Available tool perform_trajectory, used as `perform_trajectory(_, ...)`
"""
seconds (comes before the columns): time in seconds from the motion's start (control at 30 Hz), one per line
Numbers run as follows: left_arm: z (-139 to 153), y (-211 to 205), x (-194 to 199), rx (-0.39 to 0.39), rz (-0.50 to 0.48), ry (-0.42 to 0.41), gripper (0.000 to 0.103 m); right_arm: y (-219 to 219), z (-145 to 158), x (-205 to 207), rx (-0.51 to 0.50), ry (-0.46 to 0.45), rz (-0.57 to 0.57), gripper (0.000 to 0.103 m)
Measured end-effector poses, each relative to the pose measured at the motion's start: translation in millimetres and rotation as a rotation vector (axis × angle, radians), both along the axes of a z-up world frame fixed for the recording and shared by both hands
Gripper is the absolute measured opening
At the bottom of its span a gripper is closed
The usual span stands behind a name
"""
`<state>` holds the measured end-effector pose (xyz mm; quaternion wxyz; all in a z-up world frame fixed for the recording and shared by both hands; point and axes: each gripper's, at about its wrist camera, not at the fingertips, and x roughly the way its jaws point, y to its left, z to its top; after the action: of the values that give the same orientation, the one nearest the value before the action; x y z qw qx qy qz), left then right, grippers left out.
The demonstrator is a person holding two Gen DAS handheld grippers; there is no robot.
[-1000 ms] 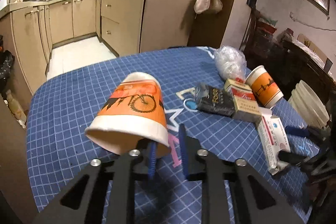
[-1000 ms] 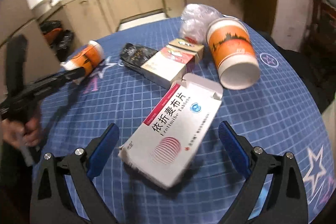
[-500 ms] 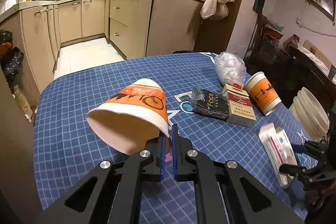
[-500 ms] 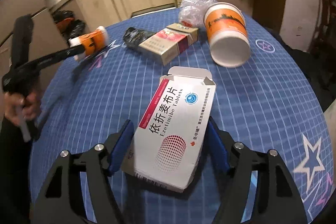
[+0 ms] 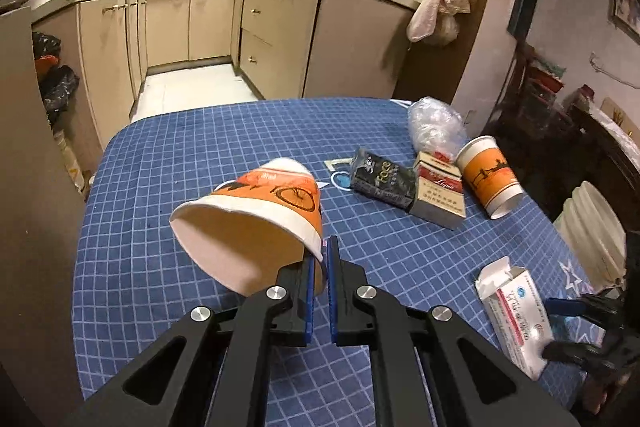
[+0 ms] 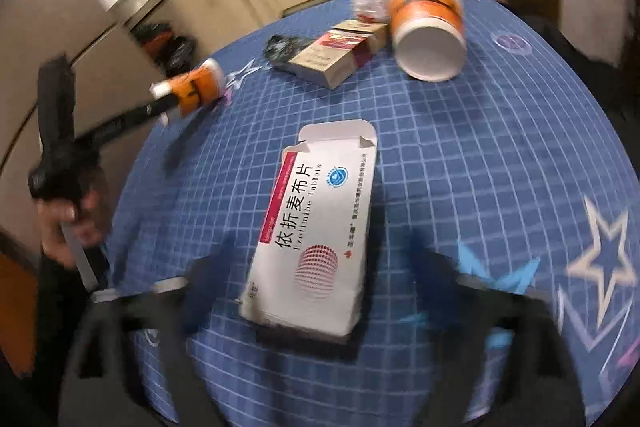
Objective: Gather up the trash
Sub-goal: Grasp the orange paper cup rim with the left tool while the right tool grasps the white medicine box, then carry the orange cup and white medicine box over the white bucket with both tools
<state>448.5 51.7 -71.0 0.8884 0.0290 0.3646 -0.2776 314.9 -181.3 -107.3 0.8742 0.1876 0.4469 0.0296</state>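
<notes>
Broadly: round table (image 5: 168, 163) in blue grid cloth, bare at left, kitchen cabinets (image 5: 280, 39) behind.
Right gripper (image 6: 320, 291) jaws opening, tablet box (image 6: 316, 227) lying between; left gripper (image 5: 319, 267) pinches tipped paper cup (image 5: 256, 219) rim.

Left half of desk (image 5: 132, 227): bare cloth, I can pass freely.
Far right: cigarette packs (image 5: 438, 193), second cup (image 5: 488, 181) crowd my way.
</notes>
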Motion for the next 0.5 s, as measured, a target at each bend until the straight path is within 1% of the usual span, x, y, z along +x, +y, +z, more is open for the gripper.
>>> perform_trajectory(0.07,-4,-4,1,0.007,0.004,0.011,0.007,26,-2,7,-0.109,0.005,0.015,0.098)
perform_trajectory(0.1,-6,-4,2,0.010,0.005,0.014,0.007,39,-2,7,-0.186,-0.001,0.019,0.098)
perform_trajectory(0.13,-9,-6,2,0.021,0.009,0.016,0.007,52,-6,7,-0.291,-0.006,0.029,0.098)
perform_trajectory(0.17,-11,-7,2,0.028,0.011,0.018,0.007,60,-9,5,-0.356,-0.002,0.036,0.096)
perform_trajectory(0.23,-13,-7,1,0.026,0.004,0.023,0.007,68,-7,0,-0.404,-0.028,0.061,0.088)
perform_trajectory(0.3,-15,-7,1,0.022,0.006,0.030,0.007,67,-6,-4,-0.405,-0.033,0.089,0.080)
perform_trajectory(0.33,-16,-6,0,0.019,0.010,0.031,0.007,66,-4,-6,-0.407,-0.036,0.098,0.070)
perform_trajectory(0.47,-20,-3,-2,0.004,0.013,0.032,0.007,50,-6,-17,-0.357,-0.044,0.112,0.066)
perform_trajectory(0.5,-20,-3,-3,0.001,0.011,0.029,0.005,46,-6,-19,-0.337,-0.047,0.117,0.065)
